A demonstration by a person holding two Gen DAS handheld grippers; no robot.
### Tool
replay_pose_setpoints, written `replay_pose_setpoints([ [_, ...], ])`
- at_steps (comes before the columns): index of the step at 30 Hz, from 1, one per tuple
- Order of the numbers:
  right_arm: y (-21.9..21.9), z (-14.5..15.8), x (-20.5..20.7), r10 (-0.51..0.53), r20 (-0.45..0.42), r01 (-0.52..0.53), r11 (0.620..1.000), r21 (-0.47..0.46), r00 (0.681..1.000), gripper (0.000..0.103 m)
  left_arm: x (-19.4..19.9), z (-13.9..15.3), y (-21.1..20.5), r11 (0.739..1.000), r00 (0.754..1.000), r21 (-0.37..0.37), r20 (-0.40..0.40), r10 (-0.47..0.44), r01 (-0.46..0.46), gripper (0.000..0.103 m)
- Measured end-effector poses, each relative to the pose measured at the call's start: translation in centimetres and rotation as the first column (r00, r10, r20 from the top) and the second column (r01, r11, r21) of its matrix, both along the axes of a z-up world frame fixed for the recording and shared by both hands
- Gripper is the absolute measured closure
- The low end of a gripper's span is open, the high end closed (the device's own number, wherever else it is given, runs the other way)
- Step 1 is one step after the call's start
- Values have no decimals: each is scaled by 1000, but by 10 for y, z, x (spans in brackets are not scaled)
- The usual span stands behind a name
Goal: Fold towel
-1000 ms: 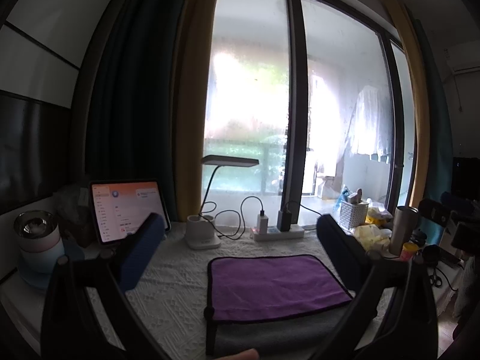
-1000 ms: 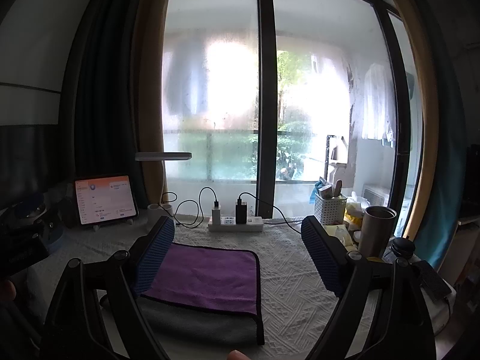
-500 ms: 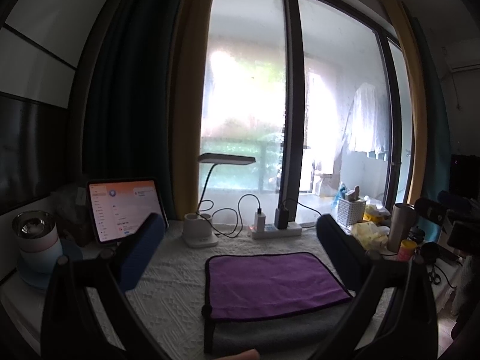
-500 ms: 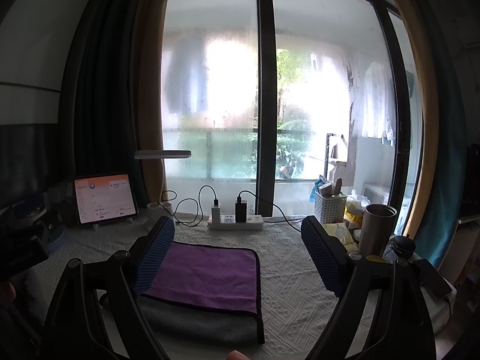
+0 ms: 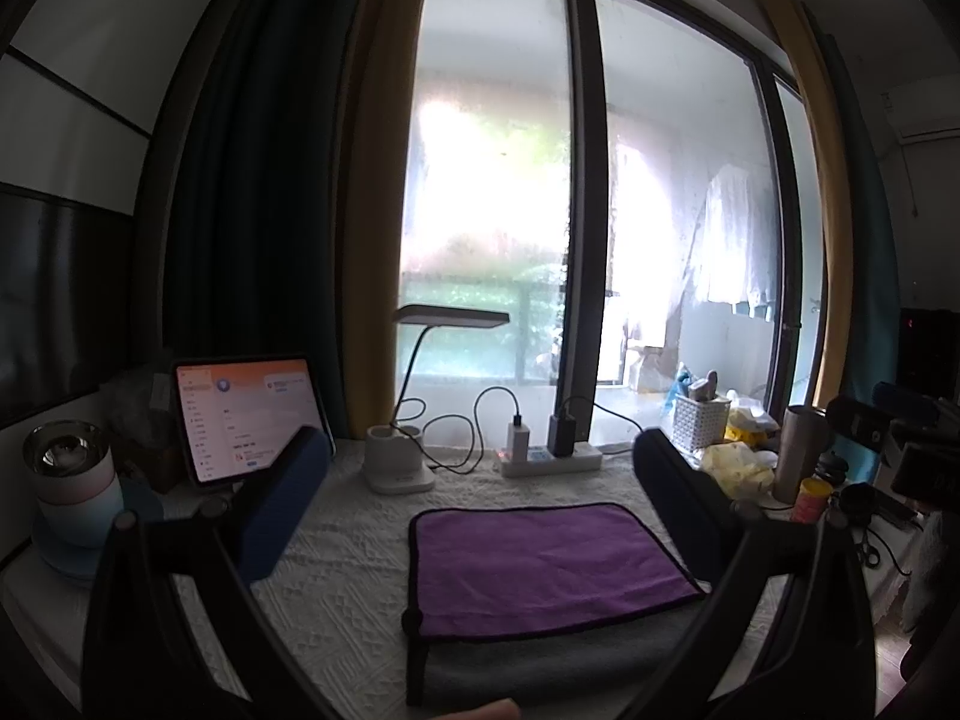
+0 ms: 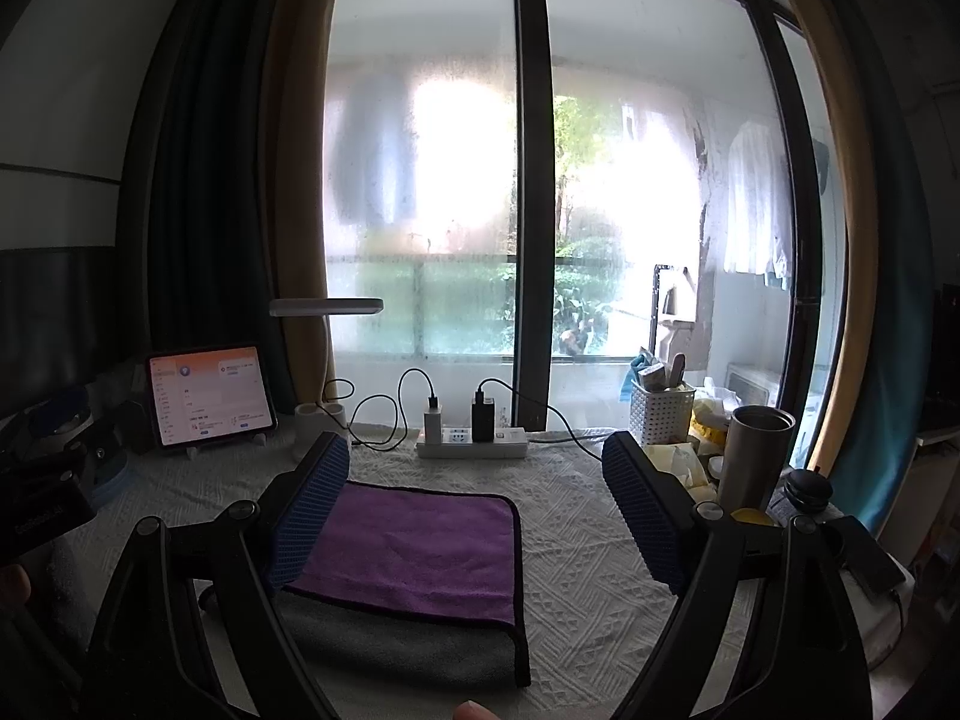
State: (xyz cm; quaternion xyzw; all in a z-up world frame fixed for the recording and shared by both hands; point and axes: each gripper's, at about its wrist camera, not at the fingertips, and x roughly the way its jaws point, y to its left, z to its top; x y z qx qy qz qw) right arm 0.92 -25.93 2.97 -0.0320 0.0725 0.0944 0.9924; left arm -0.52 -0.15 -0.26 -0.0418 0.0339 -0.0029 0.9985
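Observation:
A towel lies folded on the white table cover, its purple face [image 5: 546, 564] on top and a strip of its grey side [image 5: 540, 654] showing along the near edge. It also shows in the right wrist view [image 6: 414, 552]. My left gripper [image 5: 480, 474] is open and empty, held above the table behind the towel's near edge. My right gripper [image 6: 474, 480] is open and empty, with the towel under its left finger [image 6: 312, 504].
A lit tablet [image 5: 246, 414], a pink-and-blue cup [image 5: 72, 480], a desk lamp [image 5: 408, 462] and a power strip [image 5: 549, 459] with cables stand at the back. A white basket [image 6: 660, 414], a steel tumbler [image 6: 753, 456] and small items crowd the right.
Both grippers have stayed open and almost still. The left view has shifted slightly, the towel sitting a little further left and lower in it.

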Motion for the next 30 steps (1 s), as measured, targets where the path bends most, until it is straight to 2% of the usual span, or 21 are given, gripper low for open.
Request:
replay_pose_setpoints([
  [17, 0, 1, 1, -2, -3, 2, 1000, 1, 1000, 14, 1, 1, 2, 1000, 1000, 0, -4, -3, 3, 1],
  [30, 3, -10, 0, 1, -18, -1, 1000, 2, 1000, 14, 8, -3, -1, 1000, 1000, -2, -25, -5, 5, 1],
])
